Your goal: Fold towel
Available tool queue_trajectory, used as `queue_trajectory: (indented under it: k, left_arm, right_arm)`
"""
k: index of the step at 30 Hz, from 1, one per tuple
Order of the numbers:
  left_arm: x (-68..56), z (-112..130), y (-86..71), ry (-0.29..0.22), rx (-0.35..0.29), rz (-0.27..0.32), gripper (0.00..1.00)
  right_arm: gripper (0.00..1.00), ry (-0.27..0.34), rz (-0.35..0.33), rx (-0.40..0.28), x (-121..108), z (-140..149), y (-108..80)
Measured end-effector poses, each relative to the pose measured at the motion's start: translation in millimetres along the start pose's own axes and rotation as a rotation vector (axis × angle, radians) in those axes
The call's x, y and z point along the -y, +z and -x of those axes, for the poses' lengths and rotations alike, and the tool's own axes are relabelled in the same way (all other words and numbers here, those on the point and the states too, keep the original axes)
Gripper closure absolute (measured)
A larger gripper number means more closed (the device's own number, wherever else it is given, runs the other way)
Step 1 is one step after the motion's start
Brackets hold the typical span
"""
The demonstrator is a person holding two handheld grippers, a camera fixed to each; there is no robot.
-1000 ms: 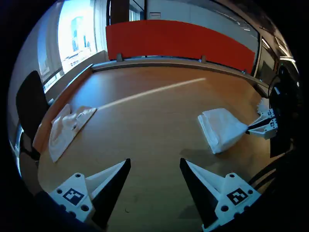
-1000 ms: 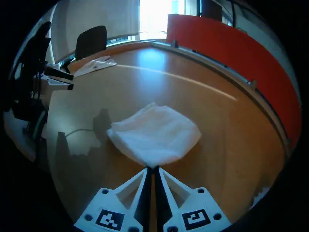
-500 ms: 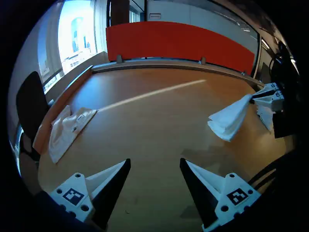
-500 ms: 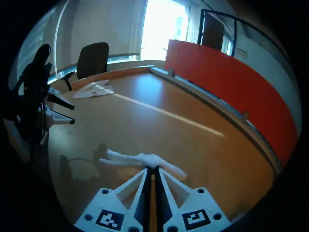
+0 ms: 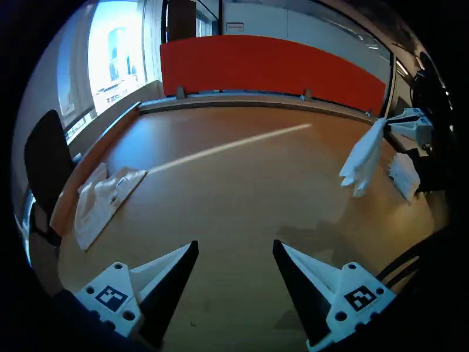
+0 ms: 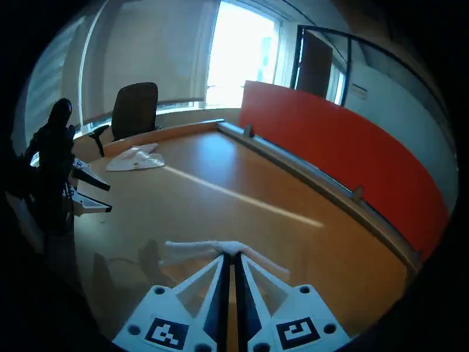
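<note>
A folded white towel [image 5: 362, 158] hangs in the air at the right of the left gripper view, pinched by my right gripper [image 5: 388, 122]. In the right gripper view the same towel [image 6: 193, 251] drapes off the tips of my right gripper [image 6: 229, 258], whose fingers are shut on it above the wooden table [image 6: 234, 193]. My left gripper [image 5: 234, 249] stands open low over the table [image 5: 234, 176], nothing between its fingers. Far off in the right gripper view, that left gripper [image 6: 97, 196] is held by a dark-sleeved arm.
A second white cloth [image 5: 102, 199] lies crumpled at the table's left edge, near a black chair [image 5: 44, 158]; it lies far off as the same cloth [image 6: 136, 158] in the right gripper view. Another white piece [image 5: 405, 176] rests at the right edge. A red partition [image 5: 269, 64] bounds the far side.
My right gripper has lifted the towel off the table and carried it up and away; it went from lying flat to hanging. The left gripper has stayed put.
</note>
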State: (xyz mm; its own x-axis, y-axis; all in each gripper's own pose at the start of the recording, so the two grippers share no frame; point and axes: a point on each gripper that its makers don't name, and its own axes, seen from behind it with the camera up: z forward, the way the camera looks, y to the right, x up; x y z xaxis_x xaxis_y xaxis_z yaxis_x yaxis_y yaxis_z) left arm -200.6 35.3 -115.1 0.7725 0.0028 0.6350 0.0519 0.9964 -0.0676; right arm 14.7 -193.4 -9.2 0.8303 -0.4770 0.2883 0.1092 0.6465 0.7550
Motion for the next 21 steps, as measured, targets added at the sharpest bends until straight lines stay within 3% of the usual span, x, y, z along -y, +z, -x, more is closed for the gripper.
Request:
queue_trajectory:
  k: [10,21]
  left_arm:
    - [-5.8,-5.1,3.7,0.01,-0.001,0.012,0.06]
    - [-15.4,-14.0,11.2,0.021,-0.004,0.026,0.06]
  right_arm:
    - [0.95,0.02,0.037,-0.012,-31.5,-4.6,-19.8]
    - [0.95,0.043,0.114,-0.015,-86.3,-4.2,-52.5]
